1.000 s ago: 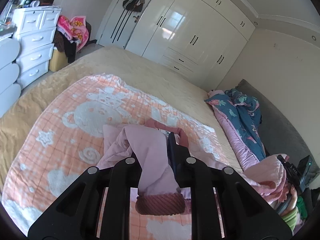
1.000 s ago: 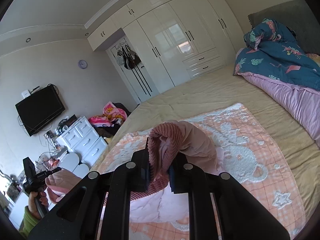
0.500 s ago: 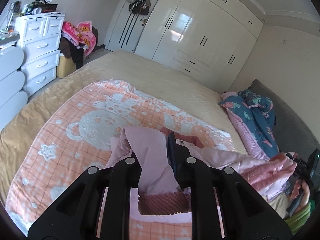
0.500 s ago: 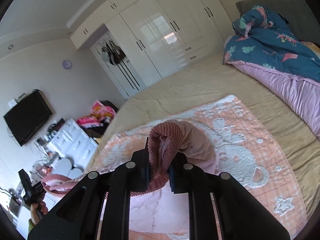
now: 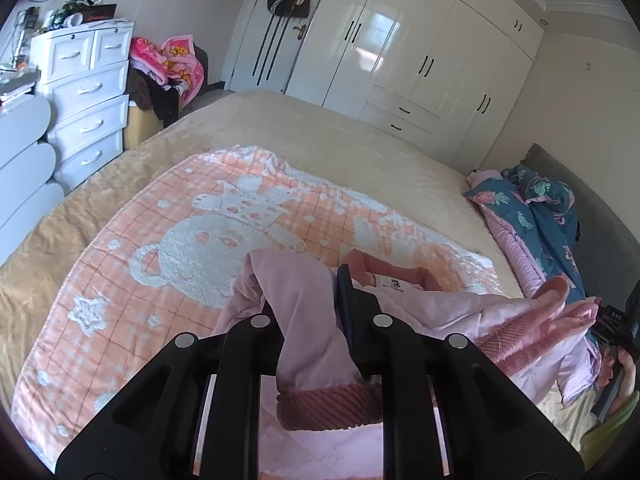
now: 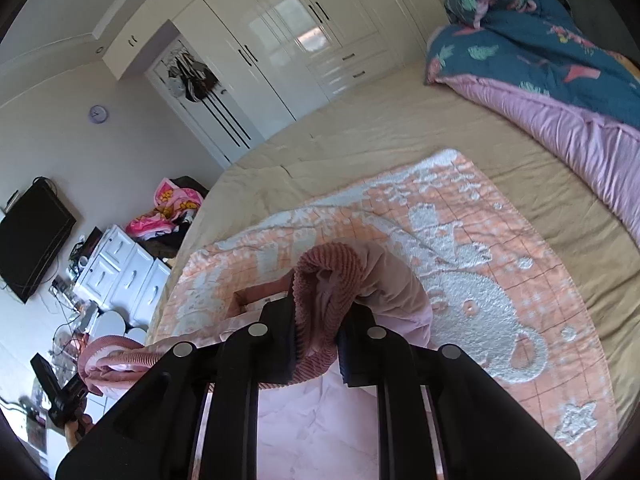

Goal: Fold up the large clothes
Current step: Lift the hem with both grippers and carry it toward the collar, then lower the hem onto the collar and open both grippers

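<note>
A pale pink jacket (image 5: 304, 320) with darker ribbed cuffs and hem hangs between both grippers over an orange blanket (image 5: 168, 248) with a white bear pattern. My left gripper (image 5: 320, 316) is shut on one sleeve, whose ribbed cuff (image 5: 328, 404) dangles below the jaws. In the right wrist view my right gripper (image 6: 318, 344) is shut on the other ribbed cuff (image 6: 324, 280), and the sleeve (image 6: 400, 292) arches over the right finger. The jacket's body (image 6: 316, 428) sags beneath, and its collar label (image 5: 394, 283) shows. The other gripper (image 5: 616, 356), held in a hand, appears at the left wrist view's right edge.
The blanket lies on a beige bed (image 5: 320, 128). A teal and pink duvet (image 6: 560, 72) is piled at the headboard side. White drawers (image 5: 84, 92) and a heap of clothes (image 5: 168, 64) stand beside the bed, with wardrobes (image 5: 420, 48) beyond and a TV (image 6: 32, 240) on the wall.
Both grippers have moved forward and lower over the blanket, carrying the jacket. The bear pattern now sits closer beneath them. Both grips stay shut on the sleeves.
</note>
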`<state>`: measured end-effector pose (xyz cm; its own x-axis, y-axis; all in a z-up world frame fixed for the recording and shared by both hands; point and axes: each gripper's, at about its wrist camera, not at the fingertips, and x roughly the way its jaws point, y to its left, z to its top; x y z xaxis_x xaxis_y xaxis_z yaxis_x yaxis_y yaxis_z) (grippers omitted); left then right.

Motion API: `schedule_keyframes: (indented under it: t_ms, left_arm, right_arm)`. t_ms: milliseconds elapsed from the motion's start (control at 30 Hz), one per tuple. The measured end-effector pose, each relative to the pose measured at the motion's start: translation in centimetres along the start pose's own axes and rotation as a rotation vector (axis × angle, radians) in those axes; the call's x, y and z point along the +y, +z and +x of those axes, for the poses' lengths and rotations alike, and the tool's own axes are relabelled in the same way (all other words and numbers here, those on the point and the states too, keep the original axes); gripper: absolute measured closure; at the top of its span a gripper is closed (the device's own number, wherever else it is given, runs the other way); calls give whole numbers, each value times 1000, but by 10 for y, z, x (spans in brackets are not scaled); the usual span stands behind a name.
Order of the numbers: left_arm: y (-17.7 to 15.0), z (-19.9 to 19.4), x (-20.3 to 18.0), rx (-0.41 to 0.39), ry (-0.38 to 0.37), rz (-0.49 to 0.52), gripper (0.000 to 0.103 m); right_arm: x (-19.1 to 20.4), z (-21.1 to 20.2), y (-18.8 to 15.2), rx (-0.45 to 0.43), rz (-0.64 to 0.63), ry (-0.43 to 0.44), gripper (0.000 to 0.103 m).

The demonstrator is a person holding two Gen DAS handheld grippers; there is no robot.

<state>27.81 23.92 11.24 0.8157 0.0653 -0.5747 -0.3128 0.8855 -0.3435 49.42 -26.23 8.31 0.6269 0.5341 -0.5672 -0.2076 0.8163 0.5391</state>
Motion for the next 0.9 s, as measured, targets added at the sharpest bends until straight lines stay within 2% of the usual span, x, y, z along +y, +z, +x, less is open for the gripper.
schedule_keyframes:
  t_ms: [133,300,400,500,567,600,667,800,867,900]
  left_arm:
    - [0,15,-1,8,11,7,94]
    - [-4,33,2,22,22,2,94]
    - [-6,40,4,31,28,2,94]
    - [-7,48,5,40,32,-2,93]
    - [-7,52,5,44,32,-3,93]
    - [-8,54,5,46,30,-3,93]
    - [-9,58,4,52,27,-2,92]
    - [-13,65,-1,61,40,10,91]
    - [-13,65,-1,60,36,8,91]
    - [-13,64,-2,60,24,4,86]
  right_arm:
    - [-10,19,3,25,38,11,87]
    - [-26,38,4,38,126,66,75]
    - [-30,44,4,35,135,82,69]
    - [-28,43,5,21,111,95,49]
    - [-24,40,3,-2,97,144,33]
    - [-20,38,-1,-14,68,180,30]
    - [-11,38,-11,-9,11,186,22]
    - [8,49,-49,51,-154,110,21]
    - [10,54,-69,72,-176,99,21]
    - [9,58,-82,90,-182,87,21]
